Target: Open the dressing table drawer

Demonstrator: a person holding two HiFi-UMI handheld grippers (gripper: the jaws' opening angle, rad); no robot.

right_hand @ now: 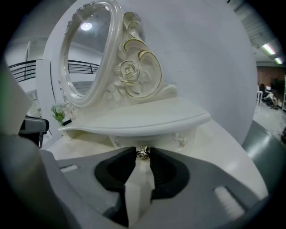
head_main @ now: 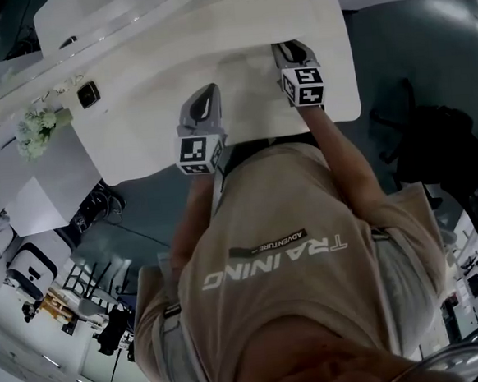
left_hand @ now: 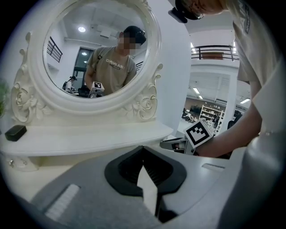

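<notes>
Now pinching drawer knob (right_hand: 143,153) with right tool (right_hand: 142,157), tips knob-width apart, under shelf (right_hand: 147,118) at worktop (right_hand: 219,147) far right; left tool (left_hand: 143,150) closed on nothing. Seat deeper; pull straight nearward, no twisting.

Wall: plain white panel (right_hand: 214,67).
Floor: dark grey (right_hand: 266,138), at the wall's foot.
Railing: dark (left_hand: 213,51), high, right of the wall.
Shelves: stocked (left_hand: 210,112), right of the wall, far.
Light: ceiling strips (right_hand: 269,48), right of the wall.
</notes>
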